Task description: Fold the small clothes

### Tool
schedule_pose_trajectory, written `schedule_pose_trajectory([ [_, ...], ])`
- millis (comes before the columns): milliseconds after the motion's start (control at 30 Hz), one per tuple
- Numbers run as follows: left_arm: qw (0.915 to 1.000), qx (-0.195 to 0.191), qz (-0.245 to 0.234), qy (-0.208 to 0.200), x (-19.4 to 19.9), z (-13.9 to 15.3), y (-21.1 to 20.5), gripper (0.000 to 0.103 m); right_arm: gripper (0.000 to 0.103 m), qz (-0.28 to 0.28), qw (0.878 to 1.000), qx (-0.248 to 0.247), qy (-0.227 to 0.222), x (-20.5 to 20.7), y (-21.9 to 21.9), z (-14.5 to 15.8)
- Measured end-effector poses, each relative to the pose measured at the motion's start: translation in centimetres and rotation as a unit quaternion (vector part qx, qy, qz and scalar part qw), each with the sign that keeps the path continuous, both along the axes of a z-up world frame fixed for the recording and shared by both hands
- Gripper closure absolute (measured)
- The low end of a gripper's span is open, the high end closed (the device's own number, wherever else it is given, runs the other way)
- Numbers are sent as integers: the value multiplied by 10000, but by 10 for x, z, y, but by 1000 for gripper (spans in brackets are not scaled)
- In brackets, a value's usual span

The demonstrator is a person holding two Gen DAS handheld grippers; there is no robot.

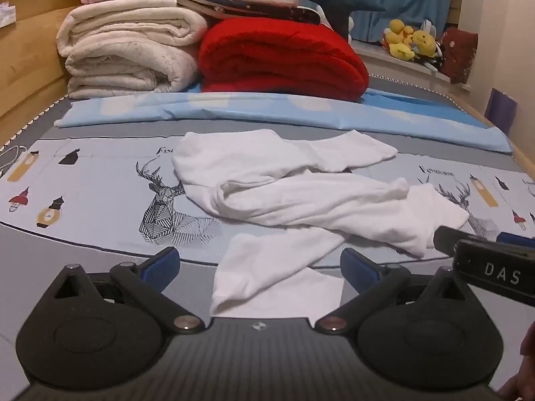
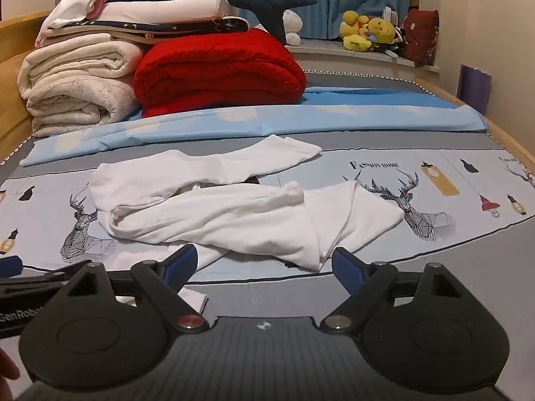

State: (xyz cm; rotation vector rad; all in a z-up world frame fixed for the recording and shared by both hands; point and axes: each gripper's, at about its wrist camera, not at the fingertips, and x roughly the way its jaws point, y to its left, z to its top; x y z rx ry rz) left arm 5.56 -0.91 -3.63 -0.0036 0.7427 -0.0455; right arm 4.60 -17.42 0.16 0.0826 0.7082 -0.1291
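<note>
**Both tongs wide open over a crumpled white garment, nothing gripped yet**

Here we are at the bed, and the small white knit garment with long, tube-like legs [image 1: 301, 197] sprawls across the centre of both views, lying on the pale printed bedsheet with geometric deer heads and lanterns [image 1: 100, 183]. It looks like a pair of child's tights or leggings, though I can't say for certain. One leg runs toward the upper right of the left-wrist frame, another drapes across the middle, and a flatter end trails down to the bottom centre, right between the left tongs [image 1: 260, 264].

Those left tongs stand spread as wide as they go, blue pads well apart, holding nothing; the cloth end lies between them but untouched. The right tongs [image 2: 264, 264] are equally wide and empty, poised just short of the garment's near edge at lower centre of the right-wrist view.

How will it handle? My read: very light, soft and floppy, with no stiffness at all. It should bunch and stretch rather than slide, and it will sag from any single grip. A sensible hold would be pinching the trailing end or a cuff, one tong at each end, to straighten it first.

Behind, at upper centre, sits a thick folded red blanket [image 1: 284, 56] beside a stack of cream quilts [image 1: 127, 53], well clear of the work.
</note>
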Motion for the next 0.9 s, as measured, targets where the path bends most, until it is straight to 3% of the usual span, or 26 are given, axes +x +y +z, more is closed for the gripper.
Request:
schedule_pose_trajectory([
  [167, 9998, -76, 128, 107, -9, 0, 4, 1, 21, 21, 9999, 78, -149, -18, 5, -3],
  [367, 9999, -4, 94, -64, -16, 6, 6, 1, 21, 40, 9997, 105, -199, -26, 5, 0],
  [667, 9999, -36, 97, -90, -7, 5, 8, 18, 21, 230, 9996, -17, -132, -19, 10, -9],
  [900, 9999, -56, 72, -49, 5, 3, 5, 23, 29, 243, 9995, -43, -180, -6, 11, -8],
])
